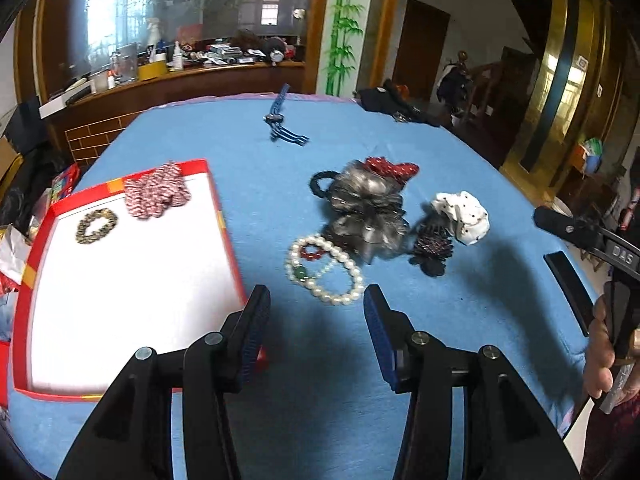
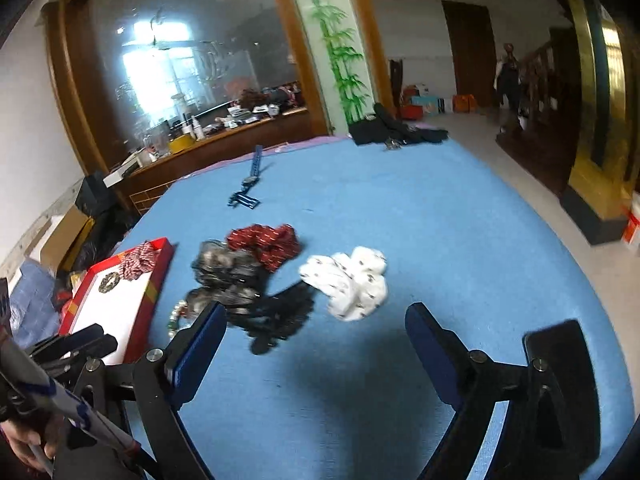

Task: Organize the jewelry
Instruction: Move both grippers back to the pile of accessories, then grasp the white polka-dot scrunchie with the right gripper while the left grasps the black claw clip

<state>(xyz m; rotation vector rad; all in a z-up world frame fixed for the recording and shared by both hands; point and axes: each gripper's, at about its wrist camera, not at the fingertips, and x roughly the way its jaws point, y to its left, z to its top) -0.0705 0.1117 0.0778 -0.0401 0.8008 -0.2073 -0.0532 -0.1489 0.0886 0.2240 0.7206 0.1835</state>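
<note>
Left gripper [image 1: 316, 300]: black angular arms, ribbed blue pads, round silver screw heads, lower centre of the left wrist view.
Right gripper [image 2: 314, 328]: black frame, blue padded fingers, silver screws, lower part of the right wrist view.
Marking: white letters "DAS" on a black bar, right edge of the left wrist view.

Five scrunchies [image 1: 464, 216], three bracelets [image 1: 326, 276], one red tray [image 1: 224, 216].

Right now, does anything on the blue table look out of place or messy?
Yes. The pearl bracelets, grey scrunchie, red scrunchie and white dotted scrunchie lie heaped mid-table, overlapping, while the red tray holds only two pieces. Nothing looks damaged.
</note>
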